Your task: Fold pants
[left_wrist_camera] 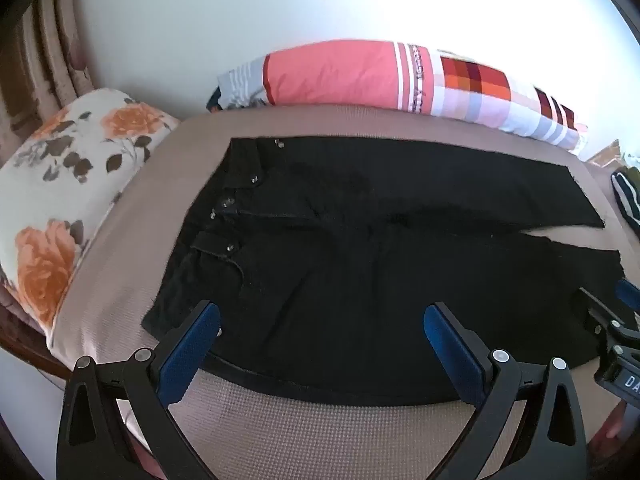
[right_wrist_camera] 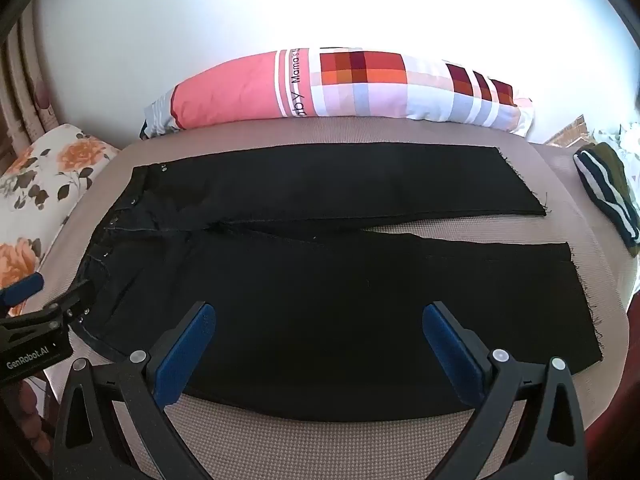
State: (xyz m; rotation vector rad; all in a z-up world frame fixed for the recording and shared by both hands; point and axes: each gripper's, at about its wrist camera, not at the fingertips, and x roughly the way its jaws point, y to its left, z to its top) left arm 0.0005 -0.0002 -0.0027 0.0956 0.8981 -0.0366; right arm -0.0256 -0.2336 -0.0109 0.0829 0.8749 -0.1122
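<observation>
Your one pair of black pants (right_wrist_camera: 320, 280) lies flat and unfolded on the beige bed (right_wrist_camera: 320, 448), waistband to your left, both legs running to the right with a narrow wedge of bed showing between them near the hems.

Your left hand-held gripper (left_wrist_camera: 322, 318) hangs over the near edge of the pants at the waist and hip end, its two blue-padded fingers (left_wrist_camera: 192, 352) spread wide with nothing between them.

Your right hand-held gripper (right_wrist_camera: 318, 316) sits over the near leg, closer to the hem, its jaws equally wide apart and empty. Whether either one touches the cloth cannot be told.

Beyond the far leg you have one long pink and checked pillow (right_wrist_camera: 340, 88) against the wall. One floral pillow (left_wrist_camera: 76, 184) sits past the waistband. One striped dark garment (right_wrist_camera: 608, 196) lies beyond the hems at the right.
</observation>
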